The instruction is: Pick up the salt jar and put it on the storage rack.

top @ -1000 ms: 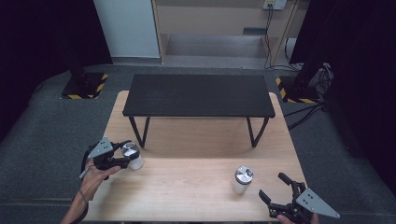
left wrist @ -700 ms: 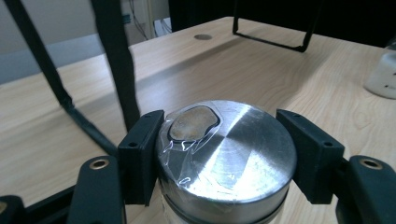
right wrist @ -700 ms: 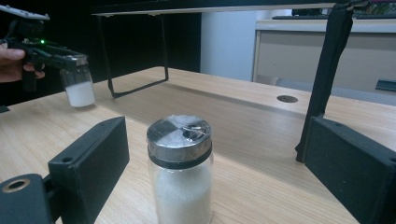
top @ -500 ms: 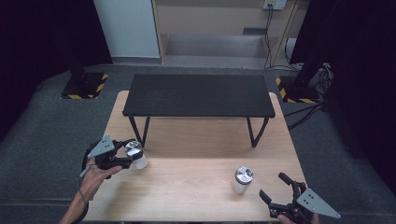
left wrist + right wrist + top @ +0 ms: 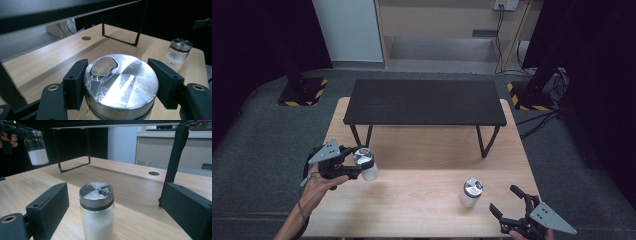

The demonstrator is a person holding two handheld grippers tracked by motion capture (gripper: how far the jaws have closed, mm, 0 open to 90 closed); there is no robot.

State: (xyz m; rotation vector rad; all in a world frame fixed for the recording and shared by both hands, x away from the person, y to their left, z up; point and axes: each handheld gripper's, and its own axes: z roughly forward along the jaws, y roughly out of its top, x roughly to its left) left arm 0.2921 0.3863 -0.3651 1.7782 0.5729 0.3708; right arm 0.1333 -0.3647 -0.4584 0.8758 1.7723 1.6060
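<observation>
Glass shaker jar (image 5: 365,164), left of frame, looked rigid, slippery, breakable; left gripper (image 5: 346,165) clamped its metal cap.

Two clear glass shaker jars with silver metal lids (image 5: 364,163) (image 5: 470,192), one low black metal shelf (image 5: 424,101), one light wooden table (image 5: 422,200), and two black two-jaw grippers (image 5: 357,165) (image 5: 506,202).

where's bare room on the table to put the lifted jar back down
Bare wood lies between the left hand-held gripper with its jar and the standing jar, and along the near edge of the table. It is tighter by the right hand-held gripper and under the black bench.
</observation>
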